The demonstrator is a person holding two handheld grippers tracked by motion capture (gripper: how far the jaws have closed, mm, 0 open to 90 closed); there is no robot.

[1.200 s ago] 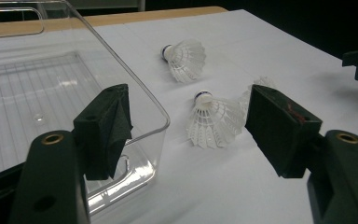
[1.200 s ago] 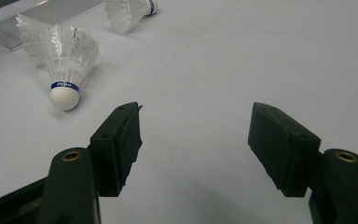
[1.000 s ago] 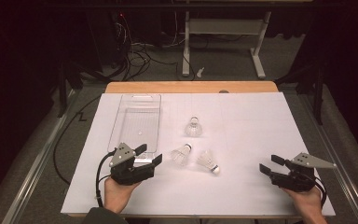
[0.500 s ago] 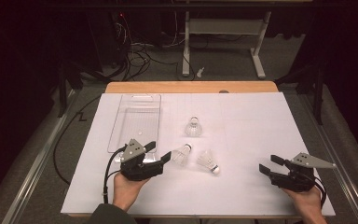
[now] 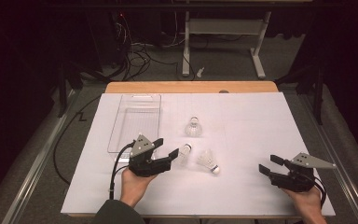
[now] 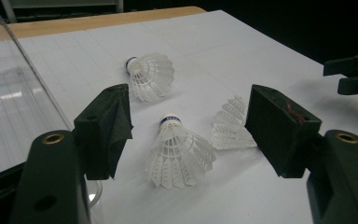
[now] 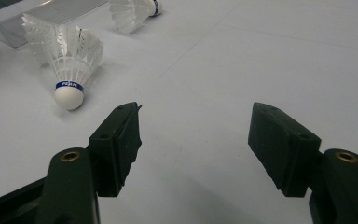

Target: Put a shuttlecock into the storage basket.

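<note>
The left gripper gapes wide around one white feathered shuttlecock. Two more shuttlecocks lie at its twelve and two o'clock, the latter partly hidden. The right gripper stands wide, empty.

Dim surroundings, bright tabletop, perhaps slightly soft.

left hand-held gripper | moved forward | jaws now flank nearest shuttlecock
</note>
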